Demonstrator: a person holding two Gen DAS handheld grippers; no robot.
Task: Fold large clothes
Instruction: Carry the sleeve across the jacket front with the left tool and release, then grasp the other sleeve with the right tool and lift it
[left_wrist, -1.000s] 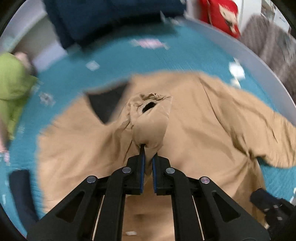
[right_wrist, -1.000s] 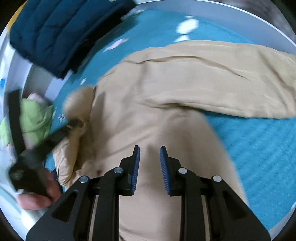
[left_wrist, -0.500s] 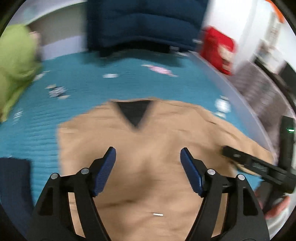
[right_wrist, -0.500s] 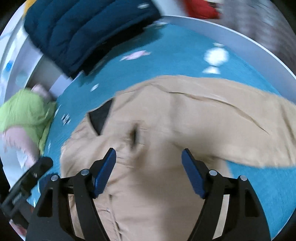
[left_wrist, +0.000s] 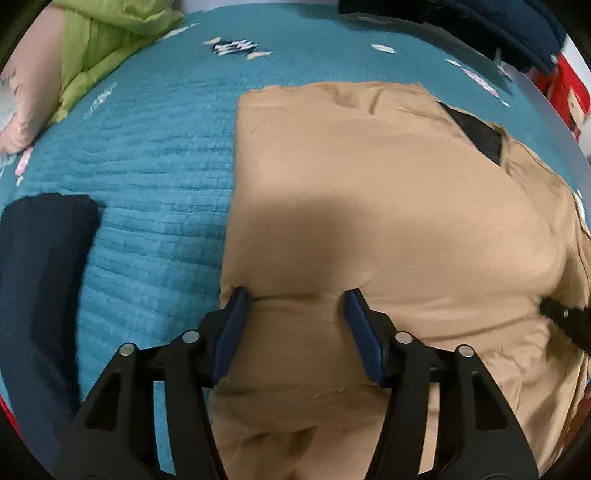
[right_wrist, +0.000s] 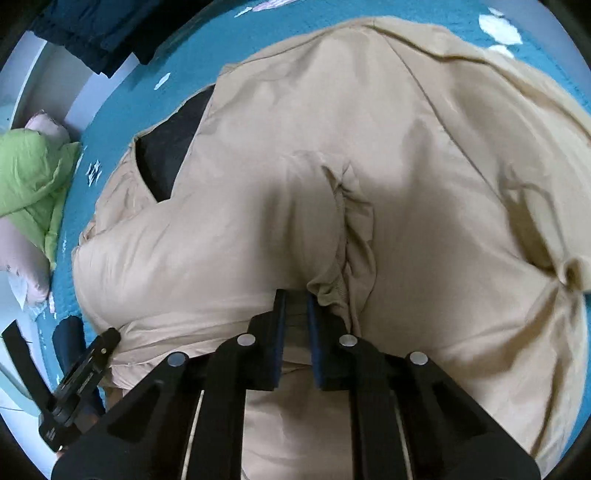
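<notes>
A large tan jacket (left_wrist: 388, 192) with a black lining at its neck lies spread on a teal quilted bedspread (left_wrist: 155, 140). My left gripper (left_wrist: 297, 295) is open, its fingers resting on the jacket near its left edge, holding nothing. In the right wrist view the jacket (right_wrist: 369, 147) fills the frame, with a bunched sleeve cuff lying on its middle. My right gripper (right_wrist: 294, 295) is nearly closed and pinches a fold of jacket fabric just beside that cuff. The left gripper also shows at the lower left of the right wrist view (right_wrist: 85, 373).
A dark navy garment (left_wrist: 40, 258) lies on the bedspread left of the jacket. A green and pink bundle (left_wrist: 92, 48) sits at the far left. A navy padded coat (left_wrist: 498, 29) lies at the far right edge, beside a red object (left_wrist: 565, 96).
My left gripper let go of the cuff, opened and dropped onto the jacket's left side. My right gripper opened wide, then closed on a fold beside the cuff.
</notes>
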